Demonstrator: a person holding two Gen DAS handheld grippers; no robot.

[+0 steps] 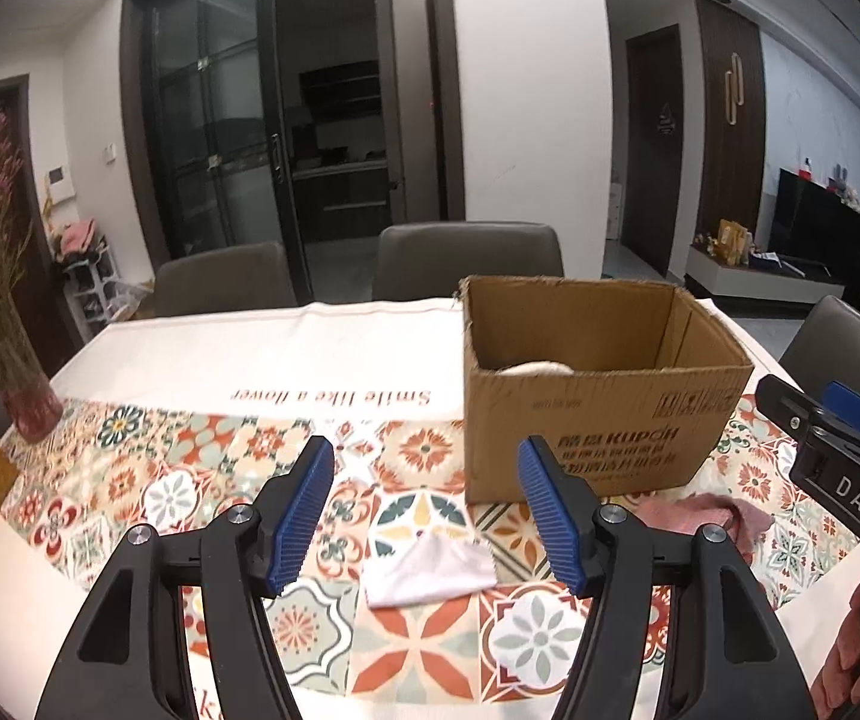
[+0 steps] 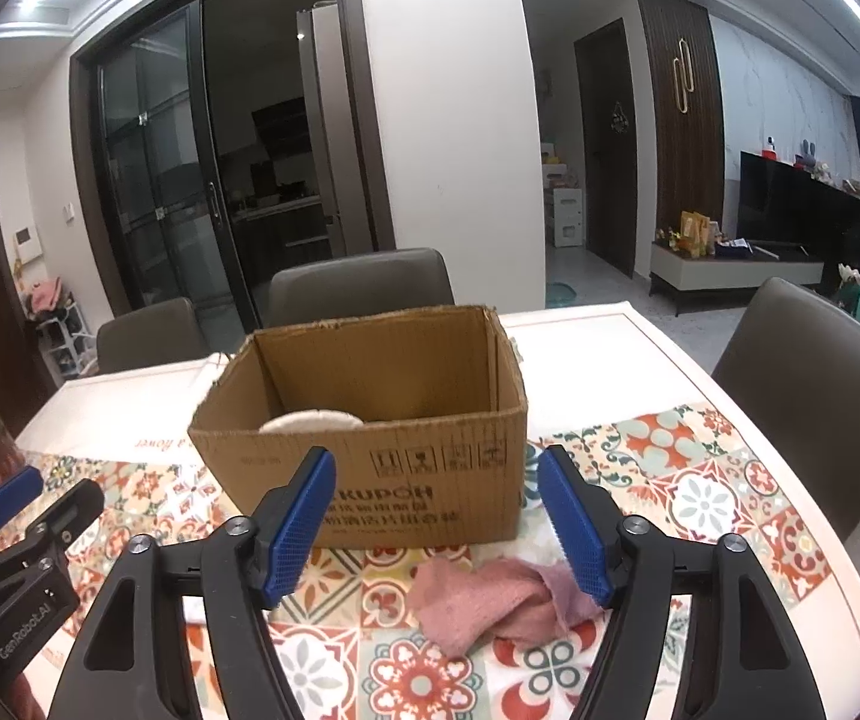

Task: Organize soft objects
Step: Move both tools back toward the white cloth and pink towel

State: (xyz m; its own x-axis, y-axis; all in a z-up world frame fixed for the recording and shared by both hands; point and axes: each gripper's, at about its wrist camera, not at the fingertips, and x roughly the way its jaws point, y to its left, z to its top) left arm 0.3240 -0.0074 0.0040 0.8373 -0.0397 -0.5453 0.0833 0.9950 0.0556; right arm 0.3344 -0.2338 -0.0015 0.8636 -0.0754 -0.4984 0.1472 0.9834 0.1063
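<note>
the left gripper (image 1: pixel 427 516) is spread above the white cloth (image 1: pixel 430 573). the right gripper (image 2: pixel 436 531) is spread; the pink towel (image 2: pixel 490 597) lies at 6 o'clock from the cardboard box (image 2: pixel 370 462). both look soft, light, floppy. pinch a bunched-up fold.

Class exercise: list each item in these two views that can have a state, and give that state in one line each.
cardboard box: open-topped, upright, a pale soft item inside
white cloth: crumpled, loose on the tablecloth
pink cloth: crumpled, lying before the box
left gripper: open, empty
right gripper: open, empty
vase: upright, holding dried flowers
</note>
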